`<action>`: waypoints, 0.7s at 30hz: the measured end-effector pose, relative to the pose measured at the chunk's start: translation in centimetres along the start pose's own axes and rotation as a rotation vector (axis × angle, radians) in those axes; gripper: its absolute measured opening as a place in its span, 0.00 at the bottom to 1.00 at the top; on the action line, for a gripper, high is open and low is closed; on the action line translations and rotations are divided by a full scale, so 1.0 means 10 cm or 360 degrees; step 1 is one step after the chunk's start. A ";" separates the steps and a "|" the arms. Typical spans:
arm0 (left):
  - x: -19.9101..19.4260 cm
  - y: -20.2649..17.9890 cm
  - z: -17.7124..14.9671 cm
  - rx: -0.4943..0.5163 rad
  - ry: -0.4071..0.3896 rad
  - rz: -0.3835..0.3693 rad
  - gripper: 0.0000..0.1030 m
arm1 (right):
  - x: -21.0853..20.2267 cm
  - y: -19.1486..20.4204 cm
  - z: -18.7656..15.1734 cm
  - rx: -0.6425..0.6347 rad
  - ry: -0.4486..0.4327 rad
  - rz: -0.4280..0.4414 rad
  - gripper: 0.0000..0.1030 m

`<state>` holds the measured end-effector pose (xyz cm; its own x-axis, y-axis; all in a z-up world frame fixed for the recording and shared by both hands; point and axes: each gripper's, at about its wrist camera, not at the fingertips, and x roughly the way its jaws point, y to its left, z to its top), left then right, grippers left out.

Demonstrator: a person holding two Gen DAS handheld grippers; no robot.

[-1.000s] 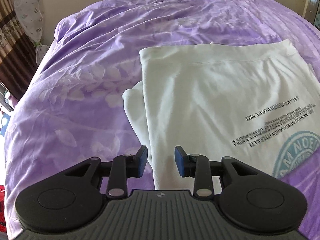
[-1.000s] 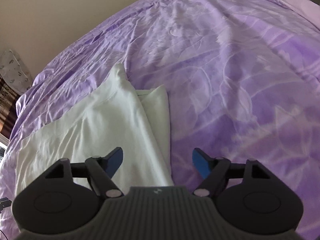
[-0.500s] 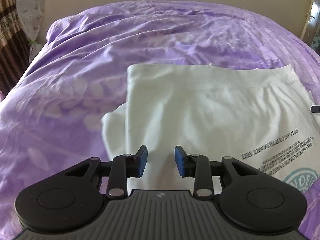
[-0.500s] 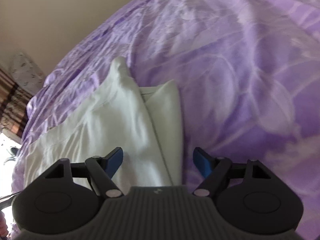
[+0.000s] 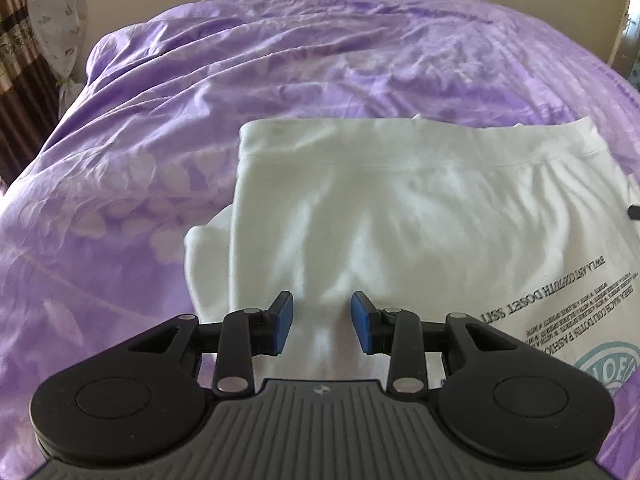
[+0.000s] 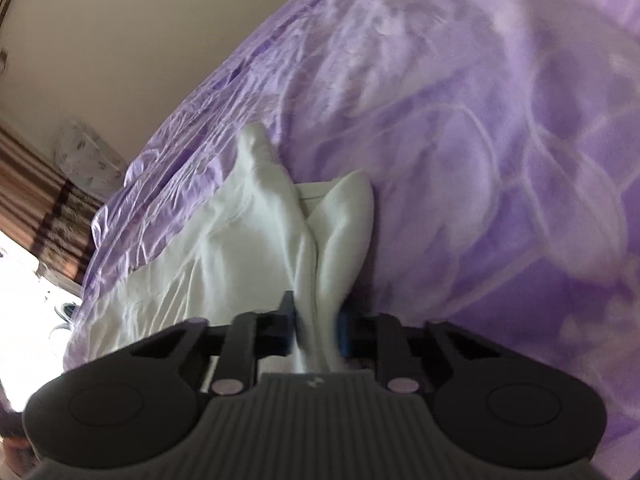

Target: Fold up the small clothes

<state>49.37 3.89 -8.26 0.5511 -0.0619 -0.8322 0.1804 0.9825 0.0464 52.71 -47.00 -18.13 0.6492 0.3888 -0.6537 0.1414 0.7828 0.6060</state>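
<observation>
A white T-shirt [image 5: 420, 208] with mirrored black print and a teal round logo lies flat on the purple bed cover [image 5: 200, 92], one sleeve [image 5: 206, 256] tucked under its left side. My left gripper [image 5: 322, 322] hovers over the shirt's near left edge. Its jaws are opening slightly, with cloth below them but not pinched. In the right wrist view, my right gripper [image 6: 316, 328] is closing on a bunched fold of the T-shirt [image 6: 248, 248] at its right edge, and the pads squeeze the cloth.
The purple bed cover [image 6: 500, 160] spreads wide to the right and behind the shirt. A beige wall runs behind the bed, and brown striped curtains [image 5: 20, 80] hang at the left. A small dark object [image 5: 633, 211] pokes in at the right edge.
My right gripper dropped onto the shirt's edge and its jaws went from wide apart to pinching the cloth. My left gripper moved closer over the shirt's left part.
</observation>
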 end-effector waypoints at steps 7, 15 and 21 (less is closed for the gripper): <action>-0.29 0.20 -0.04 -0.0033 -0.0019 -0.0044 0.39 | -0.19 0.83 0.16 -0.0330 0.0049 -0.0273 0.07; -0.80 0.50 -0.03 -0.0027 -0.0144 -0.0085 0.39 | -0.38 2.31 0.30 -0.0520 0.0070 -0.0308 0.06; -0.97 0.77 -0.08 -0.0068 -0.0186 -0.0098 0.39 | -0.05 3.33 0.11 -0.0647 0.0094 -0.0266 0.06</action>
<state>44.77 12.21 -0.31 0.6315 -0.1399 -0.7626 0.1834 0.9826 -0.0284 57.91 -21.65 2.82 0.5970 0.2587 -0.7594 -0.0725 0.9601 0.2700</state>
